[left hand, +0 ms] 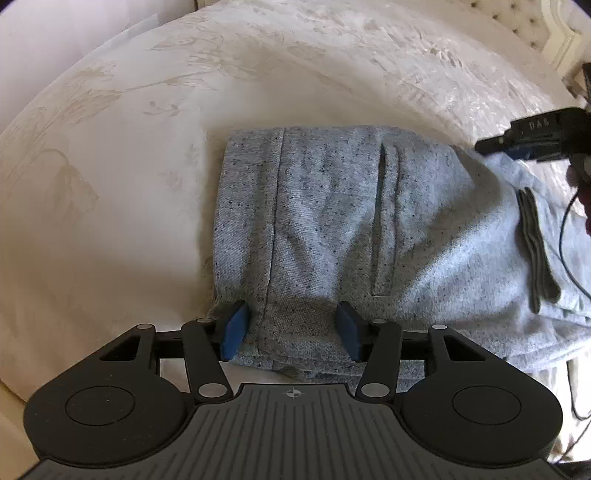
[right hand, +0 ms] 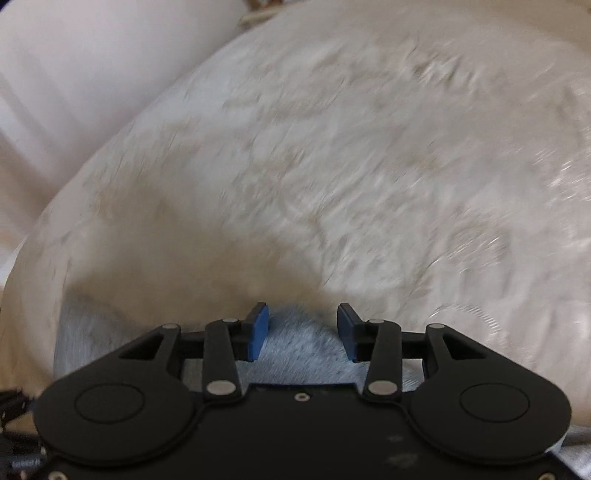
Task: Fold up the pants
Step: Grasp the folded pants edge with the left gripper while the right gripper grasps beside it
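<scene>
Left gripper (left hand: 291, 328) spread wide, blue pads (left hand: 233, 330) well apart and pinching nothing, set low over the near edge of the grey speckled pants (left hand: 332, 221). Left pad just at the corner beside a stitched seam, right pad further along the same edge; contact with the cloth hard to judge, pads either resting on it or just above. Pants lying folded into a broad block on the cream patterned bedspread (left hand: 110, 166), reaching forward from between the fingers and off to the right, with a slit pocket running lengthwise and a dark green label or tab (left hand: 535, 243) near the right end. Right gripper (left hand: 532, 138) visible at the far right of the left wrist view, above the far right part of the pants, too small there to read its opening. From the right wrist view, heavily blurred: right gripper (right hand: 302, 328) also spread, blue fingers (right hand: 258, 330) parted with nothing clamped, grey cloth (right hand: 299, 350) showing between and beneath them, bedspread (right hand: 332, 166) beyond. Tufted headboard (left hand: 517, 18) at the upper right corner.
</scene>
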Available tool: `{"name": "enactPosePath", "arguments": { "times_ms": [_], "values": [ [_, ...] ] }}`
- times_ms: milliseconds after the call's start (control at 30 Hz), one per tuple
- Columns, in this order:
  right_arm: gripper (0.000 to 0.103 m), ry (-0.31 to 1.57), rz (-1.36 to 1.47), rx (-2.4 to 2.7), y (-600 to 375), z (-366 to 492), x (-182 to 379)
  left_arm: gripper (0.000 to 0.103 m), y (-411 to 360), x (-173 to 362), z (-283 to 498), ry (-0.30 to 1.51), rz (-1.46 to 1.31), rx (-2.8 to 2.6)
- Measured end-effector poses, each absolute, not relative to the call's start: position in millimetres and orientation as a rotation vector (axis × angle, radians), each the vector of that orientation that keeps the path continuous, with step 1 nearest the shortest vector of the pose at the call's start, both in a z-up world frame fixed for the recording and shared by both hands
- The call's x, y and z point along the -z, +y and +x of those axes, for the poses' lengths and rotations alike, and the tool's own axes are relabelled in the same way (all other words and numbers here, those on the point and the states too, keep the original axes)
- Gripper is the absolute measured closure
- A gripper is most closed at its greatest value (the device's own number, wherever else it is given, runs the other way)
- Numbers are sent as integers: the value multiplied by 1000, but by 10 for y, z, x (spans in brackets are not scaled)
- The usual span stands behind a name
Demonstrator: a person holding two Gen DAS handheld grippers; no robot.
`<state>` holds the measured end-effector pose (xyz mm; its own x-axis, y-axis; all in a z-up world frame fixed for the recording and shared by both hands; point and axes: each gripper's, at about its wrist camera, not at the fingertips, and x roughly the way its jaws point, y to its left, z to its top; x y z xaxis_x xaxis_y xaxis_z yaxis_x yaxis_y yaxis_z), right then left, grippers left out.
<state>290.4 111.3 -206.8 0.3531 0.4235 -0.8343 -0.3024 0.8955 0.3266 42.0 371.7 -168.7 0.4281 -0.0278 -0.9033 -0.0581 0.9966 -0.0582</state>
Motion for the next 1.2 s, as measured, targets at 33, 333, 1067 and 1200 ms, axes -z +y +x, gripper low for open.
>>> {"name": "enactPosePath", "arguments": {
  "times_ms": [33,333,1067,1200],
  "values": [
    [65,1139,131,-493,1122,2913,2109,52,3719,1686,405,1124,-87,-22],
    [102,1116,160,-357,1210,3097,2329,51,3715,1685,356,1099,-77,-35],
    [79,1011,268,-402,1142,1540,1527,5,4461,1664,815,1261,-445,170],
    [79,1017,292,-374,1112,1260,1499,1,4268,1753,911,1259,-406,211]
  ]
}}
